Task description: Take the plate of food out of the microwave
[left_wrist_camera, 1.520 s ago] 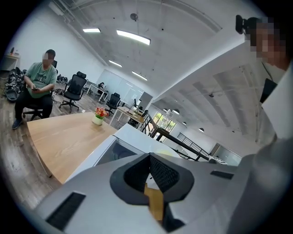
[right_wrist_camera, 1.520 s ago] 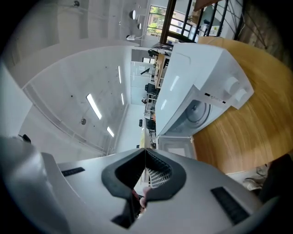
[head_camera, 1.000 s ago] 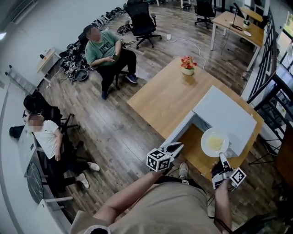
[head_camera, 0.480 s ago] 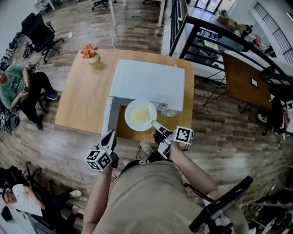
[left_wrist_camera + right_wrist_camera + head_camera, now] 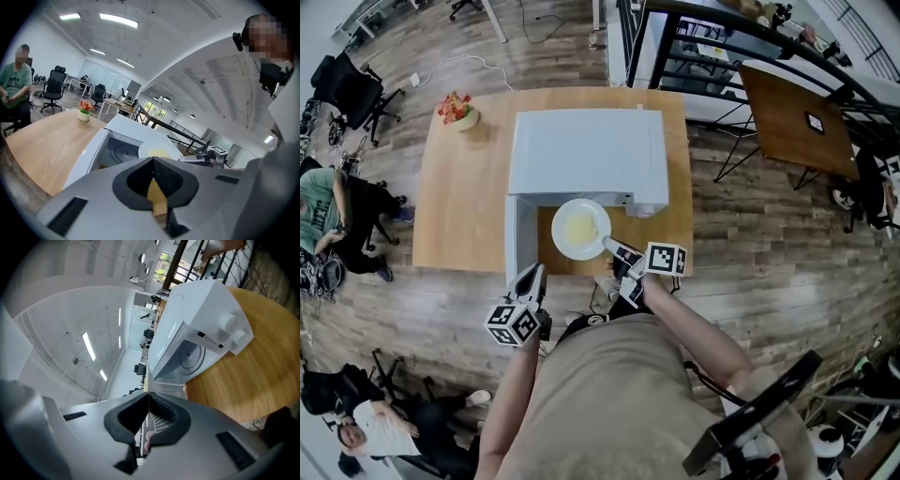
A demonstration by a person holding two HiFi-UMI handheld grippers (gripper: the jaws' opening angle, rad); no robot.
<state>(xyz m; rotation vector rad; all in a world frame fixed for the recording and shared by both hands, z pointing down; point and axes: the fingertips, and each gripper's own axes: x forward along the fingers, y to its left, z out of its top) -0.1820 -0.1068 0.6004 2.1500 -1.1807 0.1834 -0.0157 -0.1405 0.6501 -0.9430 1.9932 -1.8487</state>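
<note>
The white microwave [image 5: 581, 155] stands on a wooden table [image 5: 459, 206] with its door [image 5: 517, 242] swung open to the left. A white plate of yellow food [image 5: 579, 228] hangs just in front of the open cavity. My right gripper [image 5: 614, 248] is shut on its near rim. In the right gripper view the plate [image 5: 149, 380] runs edge-on between the shut jaws. The empty turntable [image 5: 190, 355] shows inside. My left gripper [image 5: 532, 274] hovers by the door's outer edge, shut and empty. The left gripper view shows the plate [image 5: 159, 151] beside the cavity [image 5: 117, 151].
A pot of flowers [image 5: 455, 110] sits on the table's far left corner. A seated person [image 5: 319, 202] and office chairs [image 5: 347, 84] are to the left. A dark table [image 5: 792, 103] and black railing [image 5: 694, 37] lie to the right.
The head view has swung round, so the microwave now faces me squarely. The plate stays in the right gripper in front of the cavity. The left gripper stays by the door.
</note>
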